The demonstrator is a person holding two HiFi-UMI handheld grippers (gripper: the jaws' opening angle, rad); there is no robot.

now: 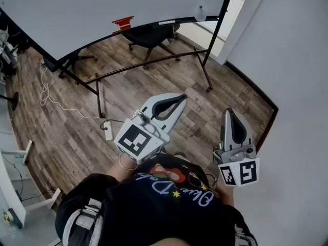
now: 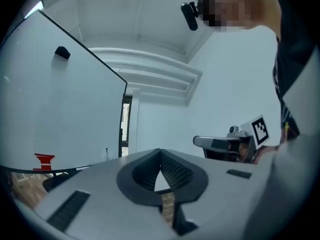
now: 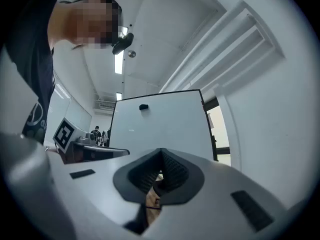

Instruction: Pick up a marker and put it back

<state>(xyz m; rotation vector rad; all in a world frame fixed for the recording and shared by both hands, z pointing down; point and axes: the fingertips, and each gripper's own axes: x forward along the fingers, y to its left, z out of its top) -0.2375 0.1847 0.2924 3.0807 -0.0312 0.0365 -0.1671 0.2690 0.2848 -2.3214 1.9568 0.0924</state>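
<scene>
Black shirt [image 1: 154, 209] nearest. Marker: not surely identifiable. Red items [image 1: 123, 22] on the whiteboard [image 1: 102, 9] ledge may be it; probably light, stiff, slick, best gripped mid-barrel. Left gripper [image 1: 182, 97] and right gripper [image 1: 229, 111]: jaws together, empty, well away.

Whiteboard [image 1: 102, 9]: at the far side of the floor, on a stand [image 1: 148, 64].
Small block [image 1: 123, 22]: on the whiteboard's lower ledge, left of the office chair [image 1: 151, 37].
Office chair: under that ledge, behind the stand's crossbar.
Cable [image 1: 48, 94]: on the floor at left, running to a plug block [image 1: 107, 131] near the stand's left leg.
Wall [image 1: 292, 86]: along the right.
Left gripper [image 1: 180, 99]: over the floor, left of the right gripper [image 1: 229, 113].
</scene>
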